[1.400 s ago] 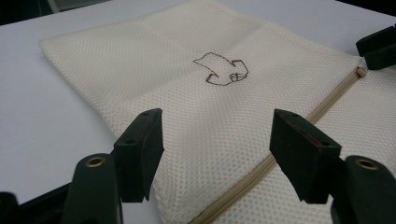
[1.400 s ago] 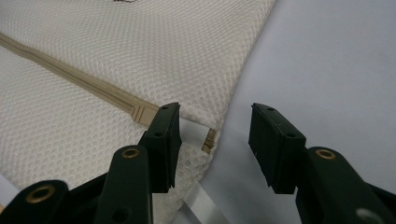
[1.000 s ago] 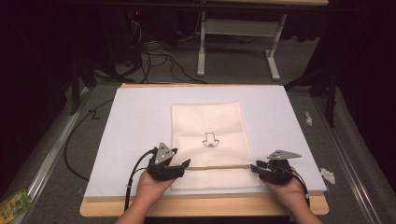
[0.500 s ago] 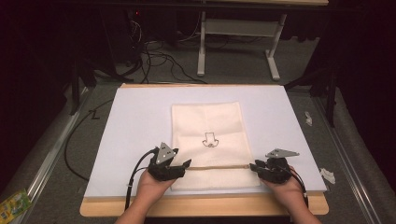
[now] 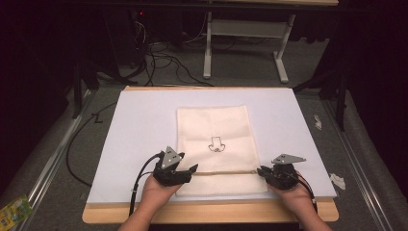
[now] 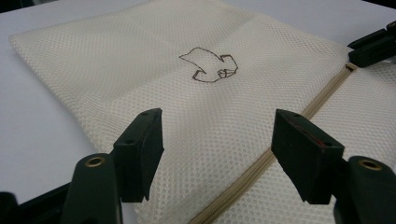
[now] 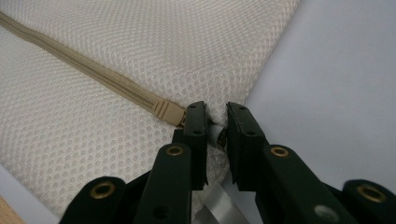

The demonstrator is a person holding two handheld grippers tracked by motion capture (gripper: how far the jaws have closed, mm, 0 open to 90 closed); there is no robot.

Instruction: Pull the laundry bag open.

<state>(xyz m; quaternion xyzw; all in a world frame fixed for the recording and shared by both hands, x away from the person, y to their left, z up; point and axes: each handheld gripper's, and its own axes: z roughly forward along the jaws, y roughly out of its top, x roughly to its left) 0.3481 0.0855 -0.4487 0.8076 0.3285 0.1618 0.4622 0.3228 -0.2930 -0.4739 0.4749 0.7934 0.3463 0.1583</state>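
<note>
A white sheet (image 5: pixel 144 125) covers most of the worktop (image 5: pixel 207 214), whose pale wooden edge shows as a strip along the near side and as a thin line along the far side. Grey floor surrounds the worktop. Beyond its far edge stands a white metal frame (image 5: pixel 245 29) on two legs, with a tangle of dark cables (image 5: pixel 159 57) on the floor to its left. Two small crumpled white scraps lie to the right of the sheet, one farther back (image 5: pixel 317 121), one nearer (image 5: pixel 337 181). A green and yellow packet (image 5: pixel 12 210) lies at the lower left, beside a metal rail (image 5: pixel 48 163).
</note>
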